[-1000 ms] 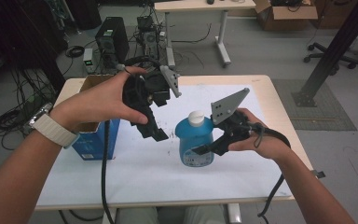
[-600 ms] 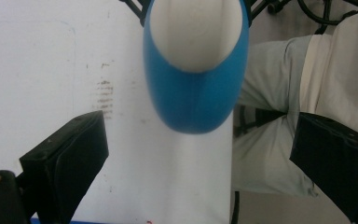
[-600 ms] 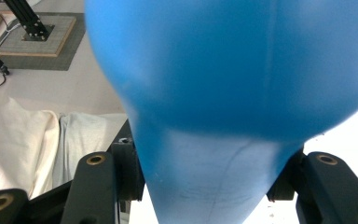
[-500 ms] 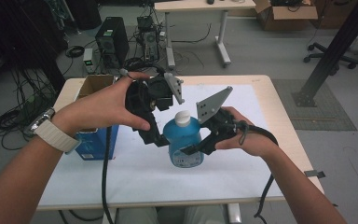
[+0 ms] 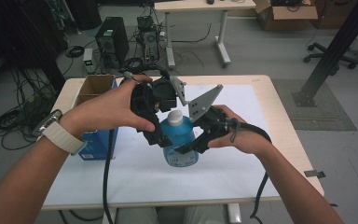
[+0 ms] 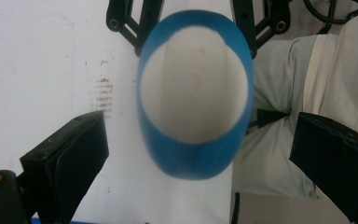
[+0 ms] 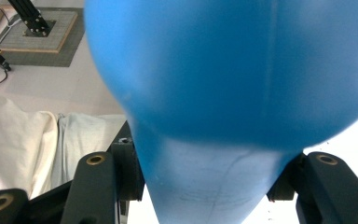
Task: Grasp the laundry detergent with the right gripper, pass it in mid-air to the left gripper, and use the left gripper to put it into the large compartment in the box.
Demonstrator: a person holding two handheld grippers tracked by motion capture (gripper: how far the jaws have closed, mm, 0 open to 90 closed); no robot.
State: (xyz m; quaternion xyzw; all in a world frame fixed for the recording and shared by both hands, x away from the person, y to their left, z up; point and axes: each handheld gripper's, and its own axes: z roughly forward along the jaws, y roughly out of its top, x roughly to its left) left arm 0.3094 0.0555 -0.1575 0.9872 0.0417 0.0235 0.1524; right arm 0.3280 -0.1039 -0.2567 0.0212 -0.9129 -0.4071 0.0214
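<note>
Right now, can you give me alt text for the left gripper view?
Seen from above, a blue bottle with a white cap sits between the left gripper's two black fingers, which stand wide open and clear of it. The right gripper clamps the bottle from the far side, over white table paper.

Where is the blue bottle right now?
High view: the blue bottle stands mid-table on the white sheet, clamped by the right gripper, right of the cardboard box.

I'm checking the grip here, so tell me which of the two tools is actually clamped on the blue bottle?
The right tool: its jaws press the blue bottle on both sides. The left tool hangs over the white cap, jaws spread wide and clear of it.
</note>
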